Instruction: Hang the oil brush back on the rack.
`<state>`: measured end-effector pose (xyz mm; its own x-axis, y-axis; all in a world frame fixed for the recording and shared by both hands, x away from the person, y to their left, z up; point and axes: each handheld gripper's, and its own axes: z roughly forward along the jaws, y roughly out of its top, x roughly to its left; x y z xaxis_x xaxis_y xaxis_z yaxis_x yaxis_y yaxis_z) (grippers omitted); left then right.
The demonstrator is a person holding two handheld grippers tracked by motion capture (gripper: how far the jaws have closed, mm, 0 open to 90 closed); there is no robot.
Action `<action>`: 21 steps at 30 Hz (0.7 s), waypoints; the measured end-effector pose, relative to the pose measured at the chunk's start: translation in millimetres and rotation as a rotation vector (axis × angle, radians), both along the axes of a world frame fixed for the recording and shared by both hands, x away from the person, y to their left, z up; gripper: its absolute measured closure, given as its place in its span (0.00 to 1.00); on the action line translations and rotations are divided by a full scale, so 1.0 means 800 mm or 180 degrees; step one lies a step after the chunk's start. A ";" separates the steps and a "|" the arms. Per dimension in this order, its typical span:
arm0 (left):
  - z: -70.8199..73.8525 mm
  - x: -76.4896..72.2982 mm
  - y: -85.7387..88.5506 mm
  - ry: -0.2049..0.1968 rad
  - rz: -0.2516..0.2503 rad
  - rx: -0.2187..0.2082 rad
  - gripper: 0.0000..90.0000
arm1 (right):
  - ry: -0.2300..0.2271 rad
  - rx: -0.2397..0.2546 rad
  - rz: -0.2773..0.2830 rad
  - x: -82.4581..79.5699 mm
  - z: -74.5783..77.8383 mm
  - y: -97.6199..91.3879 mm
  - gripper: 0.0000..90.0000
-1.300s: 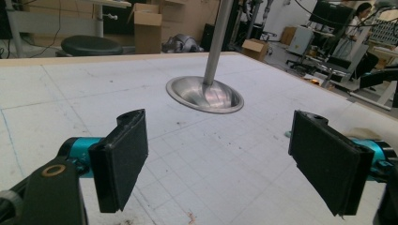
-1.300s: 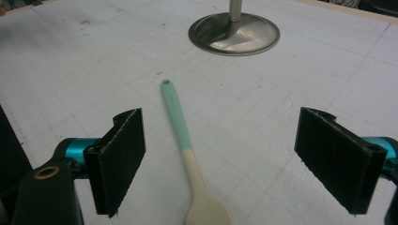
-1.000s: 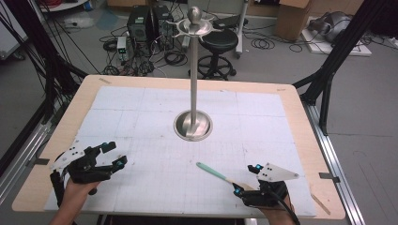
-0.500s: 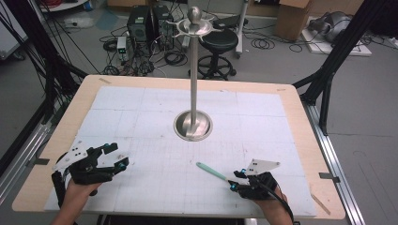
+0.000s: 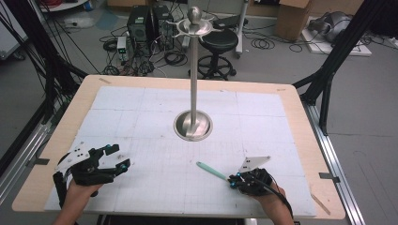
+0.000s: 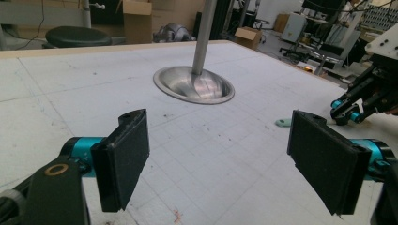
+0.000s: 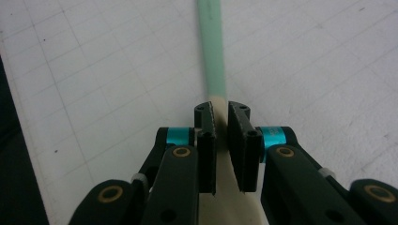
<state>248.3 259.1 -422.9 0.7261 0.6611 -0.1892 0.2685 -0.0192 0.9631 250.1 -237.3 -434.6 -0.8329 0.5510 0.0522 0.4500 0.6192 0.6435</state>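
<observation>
My right gripper [image 7: 220, 117] has just been closing its jaws, and now the pads press on the cream end of the green tool [image 5: 212, 170] (a thin stick with a mint-green handle; I cannot tell exactly what kind). A second ago this gripper stood a little back from the tool with the jaws wide; since then it came forward and lower to it. In my judgement the grasp is made, so lifting can come next. The tool lies flat on the white mat [image 5: 155, 187], at the near right, pointing to the far left. My left gripper [image 6: 218, 164] rests at the near left with the jaws wide apart and nothing between them.

I count one tool, one metal stand [image 5: 193, 125] in the middle of the mat, and two grippers.
</observation>
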 end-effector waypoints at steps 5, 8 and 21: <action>0.000 0.000 0.000 -0.0007 -0.0018 -0.0009 0.26 | 0.0073 0.0055 -0.0039 0.002 0.000 -0.001 0.92; 0.001 0.000 0.000 -0.0006 -0.0022 -0.0052 0.26 | 0.0057 0.0193 -0.0052 0.003 0.003 -0.001 0.92; 0.013 -0.001 -0.019 0.0014 -0.0436 -0.0446 0.30 | -0.0237 0.0902 0.0129 -0.008 0.033 0.015 0.92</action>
